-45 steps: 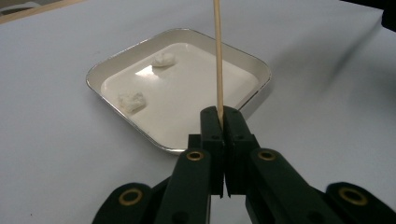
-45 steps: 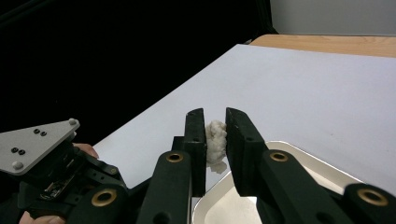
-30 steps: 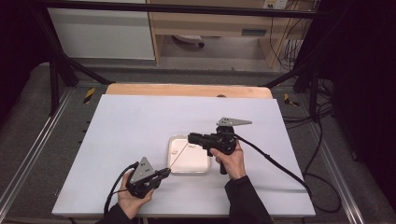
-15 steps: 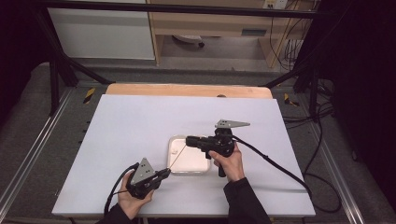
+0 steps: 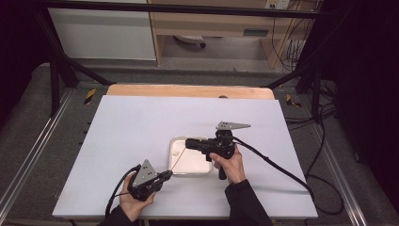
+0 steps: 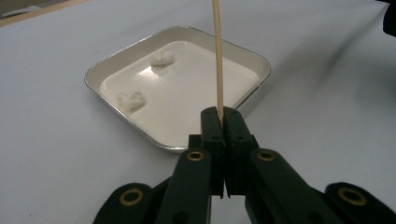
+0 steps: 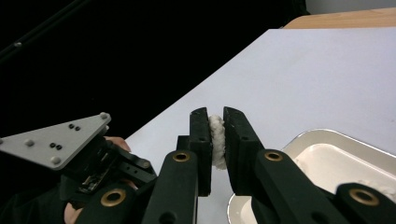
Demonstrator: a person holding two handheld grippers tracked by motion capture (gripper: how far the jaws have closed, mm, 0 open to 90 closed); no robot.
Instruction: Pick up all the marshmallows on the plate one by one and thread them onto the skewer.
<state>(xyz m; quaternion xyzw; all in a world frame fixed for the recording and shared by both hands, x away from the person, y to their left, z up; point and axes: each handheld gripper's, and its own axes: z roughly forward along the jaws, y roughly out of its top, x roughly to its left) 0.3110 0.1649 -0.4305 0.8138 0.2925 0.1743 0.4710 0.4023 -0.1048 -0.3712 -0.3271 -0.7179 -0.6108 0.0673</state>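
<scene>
High view: my left gripper [image 5: 165, 176] sits by the tray's [image 5: 175, 142] near corner, my right gripper [image 5: 188, 142] hovers above it | Left gripper view: my jaws clench a thin wooden skewer [image 6: 217, 56] angled over the tray, two white lumps [image 6: 130, 99] inside | Right gripper view: my jaws pinch a white lump [image 7: 216, 140] above the tray's edge.

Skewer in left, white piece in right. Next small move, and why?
Probably bring the right gripper toward the tip of the wooden skewer and push its white piece onto it. The left gripper is shut on the skewer's base, angling it over the tray; the piece is pinched between the right jaws, not yet speared. Two more pieces wait in the tray.
</scene>
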